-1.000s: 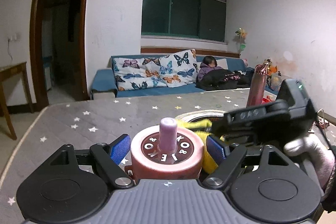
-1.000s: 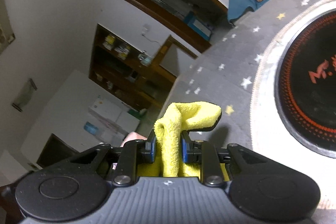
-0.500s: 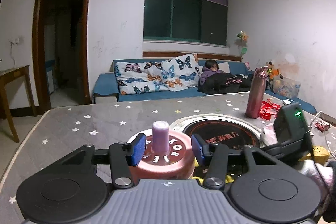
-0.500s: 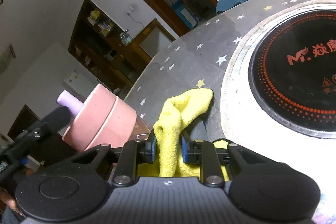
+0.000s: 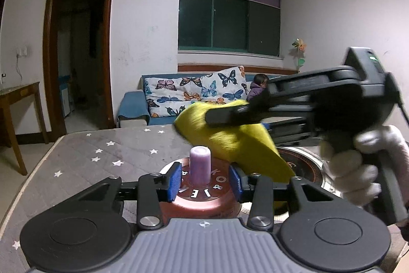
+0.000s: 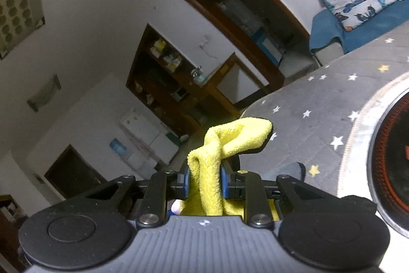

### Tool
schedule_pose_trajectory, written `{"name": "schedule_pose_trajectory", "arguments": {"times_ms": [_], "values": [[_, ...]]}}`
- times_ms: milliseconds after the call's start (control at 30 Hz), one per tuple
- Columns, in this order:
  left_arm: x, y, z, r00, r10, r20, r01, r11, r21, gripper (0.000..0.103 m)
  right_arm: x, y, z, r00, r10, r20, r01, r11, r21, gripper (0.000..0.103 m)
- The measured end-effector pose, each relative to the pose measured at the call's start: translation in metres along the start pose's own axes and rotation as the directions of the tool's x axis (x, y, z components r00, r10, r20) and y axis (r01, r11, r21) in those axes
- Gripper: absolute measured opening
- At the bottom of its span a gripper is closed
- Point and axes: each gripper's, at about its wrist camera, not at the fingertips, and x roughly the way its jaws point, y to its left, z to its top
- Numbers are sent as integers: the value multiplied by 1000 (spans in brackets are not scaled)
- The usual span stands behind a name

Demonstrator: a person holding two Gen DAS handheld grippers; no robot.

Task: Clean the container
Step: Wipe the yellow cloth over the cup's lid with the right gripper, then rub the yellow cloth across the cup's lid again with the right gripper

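Both wrist views look close along their tongs, sharing the starred table (image 5: 107,147).

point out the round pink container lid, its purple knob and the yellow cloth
round pink container lid (image 5: 217,186): left wrist view, lettered top face right of the knob
purple cylindrical knob (image 5: 200,165): left wrist view, its side
yellow fluffy cloth (image 6: 208,181): right wrist view, the fold between the blue pads

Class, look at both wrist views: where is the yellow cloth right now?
The yellow cloth is pinched in the right tongs. In the left wrist view it hangs at centre right, just above the pink container gripped by the left tongs.
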Motion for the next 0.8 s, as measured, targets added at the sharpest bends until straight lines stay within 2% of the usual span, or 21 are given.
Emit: {"name": "schedule_pose_trajectory", "arguments": {"times_ms": [67, 233, 333, 533, 800], "values": [[0, 1, 0, 1000, -2, 0, 2, 1000, -1, 44, 10, -6, -1, 1000, -11, -10, 12, 1000, 26, 22], [0, 2, -2, 1000, -1, 6, 1, 1000, 1, 45, 18, -37, -5, 1000, 5, -5, -4, 981, 192, 21], [2, 2, -2, 1000, 5, 8, -5, 1000, 0, 45, 25, -54, -10, 1000, -7, -23, 12, 969, 245, 21], [2, 3, -1, 1000, 13, 7, -13, 1000, -5, 45, 36, -76, -29, 994, -60, -88, 81, 963, 258, 22], [-1, 1, 0, 999, 40, -2, -40, 999, -18, 47, 22, -74, -51, 978, -150, -144, 171, 974, 151, 22]]}}
